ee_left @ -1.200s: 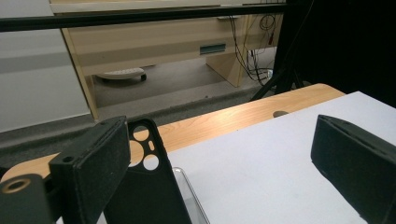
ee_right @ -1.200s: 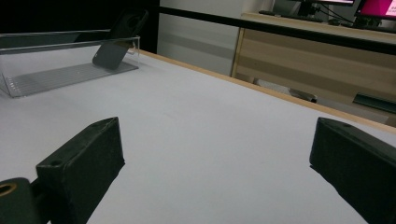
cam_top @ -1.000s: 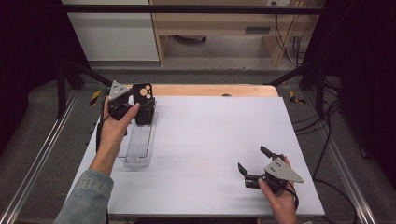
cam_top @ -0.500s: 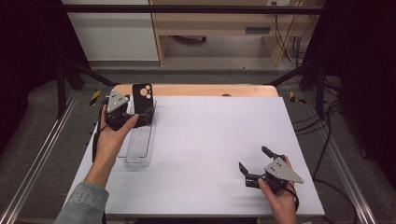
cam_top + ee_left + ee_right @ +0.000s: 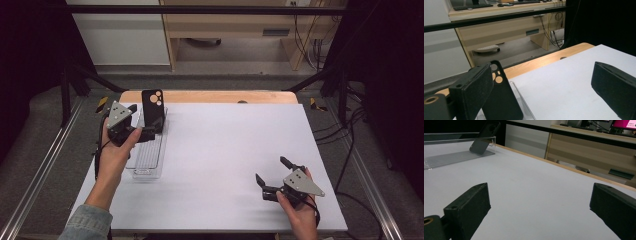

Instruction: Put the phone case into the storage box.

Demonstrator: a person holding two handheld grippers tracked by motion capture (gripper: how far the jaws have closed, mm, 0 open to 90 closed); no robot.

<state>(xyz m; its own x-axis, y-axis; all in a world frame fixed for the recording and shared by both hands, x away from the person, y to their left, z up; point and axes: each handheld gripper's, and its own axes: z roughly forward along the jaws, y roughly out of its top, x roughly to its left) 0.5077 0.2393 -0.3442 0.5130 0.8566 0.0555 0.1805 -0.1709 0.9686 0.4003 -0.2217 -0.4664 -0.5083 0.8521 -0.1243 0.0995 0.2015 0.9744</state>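
The black phone case (image 5: pixel 152 109) is standing propped at the far end of the clear plastic tray (image 5: pixel 146 165) on the white desk (image 5: pixel 225 150). The left hand-held gripper (image 5: pixel 145 131) is hovering beside it, jaws spread and gripping nothing, seemingly mid-placement or about to grasp; next it needs a clean close or retreat. The right hand-held gripper (image 5: pixel 272 175) is resting released, well apart.

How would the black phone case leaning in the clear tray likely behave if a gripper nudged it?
The phone case stands tilted against the end wall of the clear tray, so a nudge would probably tip it flat. It looks thin and hollow, so probably light. Its smooth-looking base may slide on the tray.
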